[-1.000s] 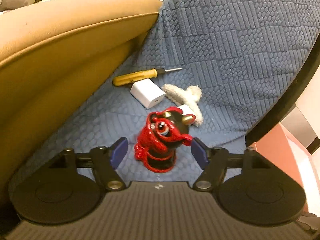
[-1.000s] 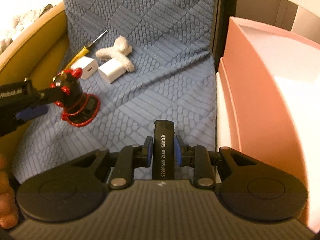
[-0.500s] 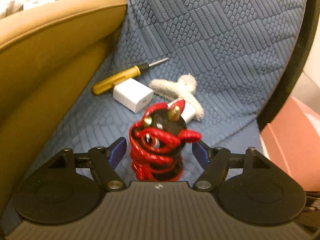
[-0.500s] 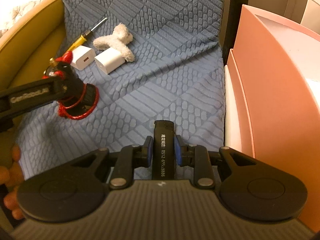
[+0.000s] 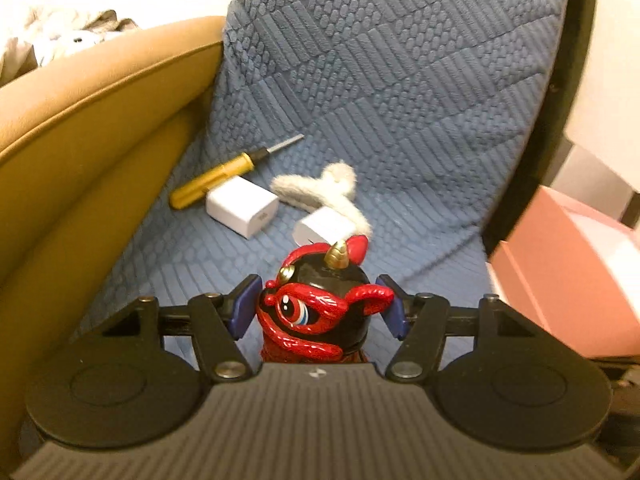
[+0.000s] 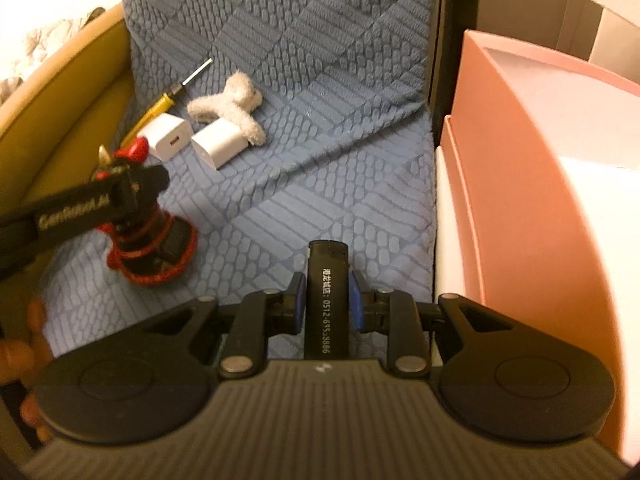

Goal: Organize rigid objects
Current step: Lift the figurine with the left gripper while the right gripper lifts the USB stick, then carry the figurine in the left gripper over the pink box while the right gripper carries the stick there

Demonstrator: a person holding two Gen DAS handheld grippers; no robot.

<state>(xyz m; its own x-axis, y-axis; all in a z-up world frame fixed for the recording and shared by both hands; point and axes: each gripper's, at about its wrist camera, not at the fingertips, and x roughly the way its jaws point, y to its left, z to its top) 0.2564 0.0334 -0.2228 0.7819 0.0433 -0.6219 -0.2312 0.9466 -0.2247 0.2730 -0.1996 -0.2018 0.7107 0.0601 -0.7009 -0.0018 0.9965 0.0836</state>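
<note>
A red and black horned figurine (image 5: 320, 304) stands on the blue quilted seat cover (image 5: 400, 100). My left gripper (image 5: 320, 306) has closed around its head, both blue pads against its sides. It also shows in the right wrist view (image 6: 148, 240), with the left gripper's finger (image 6: 80, 208) across it. My right gripper (image 6: 326, 300) is shut on a black lighter (image 6: 326, 300) with white print, held above the seat near the pink box (image 6: 540, 200).
Further back on the seat lie a yellow screwdriver (image 5: 216, 176), two white chargers (image 5: 244, 210) (image 5: 328, 228) and a fluffy white hair clip (image 5: 320, 188). A tan armrest (image 5: 80, 140) rises on the left. The pink box stands right of the seat.
My left gripper moved forward over the figurine and closed its pads onto the head. My right gripper stayed shut on the lighter, shifting slightly.
</note>
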